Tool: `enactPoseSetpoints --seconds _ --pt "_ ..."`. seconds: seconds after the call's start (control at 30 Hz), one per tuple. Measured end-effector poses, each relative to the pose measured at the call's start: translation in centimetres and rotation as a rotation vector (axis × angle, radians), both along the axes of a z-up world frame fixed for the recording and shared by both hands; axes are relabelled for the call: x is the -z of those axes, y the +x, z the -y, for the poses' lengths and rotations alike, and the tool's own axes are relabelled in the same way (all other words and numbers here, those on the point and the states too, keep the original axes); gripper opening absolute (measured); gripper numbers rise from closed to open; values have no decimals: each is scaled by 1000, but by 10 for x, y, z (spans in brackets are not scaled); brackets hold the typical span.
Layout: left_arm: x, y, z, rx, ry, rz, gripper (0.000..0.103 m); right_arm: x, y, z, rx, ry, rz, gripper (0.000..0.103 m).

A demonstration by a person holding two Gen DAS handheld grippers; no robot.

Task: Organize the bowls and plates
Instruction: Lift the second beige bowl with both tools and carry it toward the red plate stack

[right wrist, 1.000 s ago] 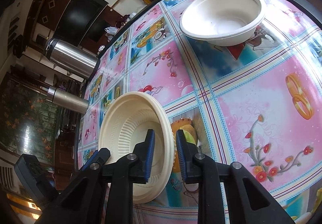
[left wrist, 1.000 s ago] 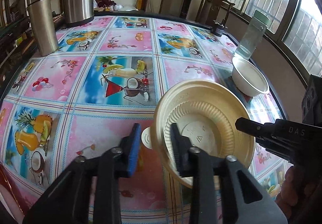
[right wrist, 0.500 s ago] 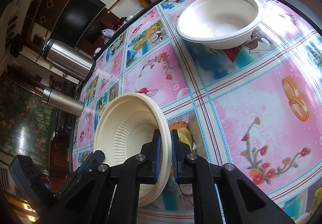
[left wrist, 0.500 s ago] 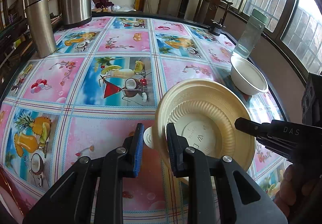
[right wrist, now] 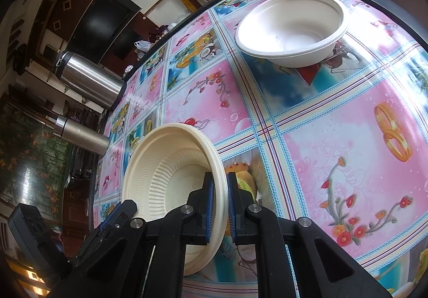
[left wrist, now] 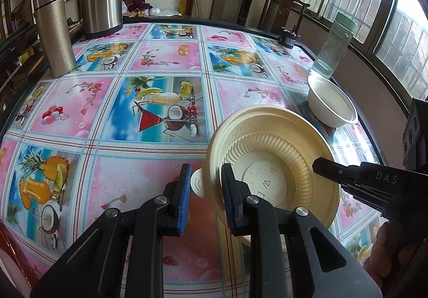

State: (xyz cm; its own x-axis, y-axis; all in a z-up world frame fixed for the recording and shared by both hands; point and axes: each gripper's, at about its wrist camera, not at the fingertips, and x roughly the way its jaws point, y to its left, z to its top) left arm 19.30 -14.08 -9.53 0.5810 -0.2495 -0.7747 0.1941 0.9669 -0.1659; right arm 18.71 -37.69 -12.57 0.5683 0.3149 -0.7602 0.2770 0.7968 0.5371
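The cream plate (right wrist: 171, 183) is off the counter (right wrist: 334, 137), tipped up nearly on edge, and both tools have a hand in it. The right hand-held gripper (right wrist: 220, 207) is clenched on the plate's near rim, one blue pad on the inner face and one on the underside. The left hand-held gripper (left wrist: 204, 196) straddles the opposite rim with its jaws parted: the right-side finger lies against the plate's underside, the left-side finger stands clear, with a gap visible between pad and rim, so it is released rather than gripping. A small white round piece (left wrist: 196, 184) sits between the left fingers by the rim; what it is cannot be told. The relation that matters is plate to white bowl (right wrist: 291, 27): the bowl rests upright on the counter ahead of the right gripper and a little to its right, well apart from the plate, just beside a clear jar (left wrist: 333, 49) at the counter's far edge. From the left wrist view the bowl lies forward and far to the right, so the right hand is the nearer one and already carries the load. My judgement is that the plate must be levelled before it meets the bowl, since its flat face now stands close to vertical.
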Motion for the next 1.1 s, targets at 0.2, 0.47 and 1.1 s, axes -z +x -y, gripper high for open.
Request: enactPoseSetpoints --seconds 0.2,0.47,1.1 --pt "0 0 1 -2 5 4 19 0 -2 1 8 9 5 9" --pt "1 -2 4 -18 36 27 19 0 -10 0 17 26 15 9" --pt "-15 -81 -38 -56 126 105 20 -7 -73 -44 -26 102 61 9"
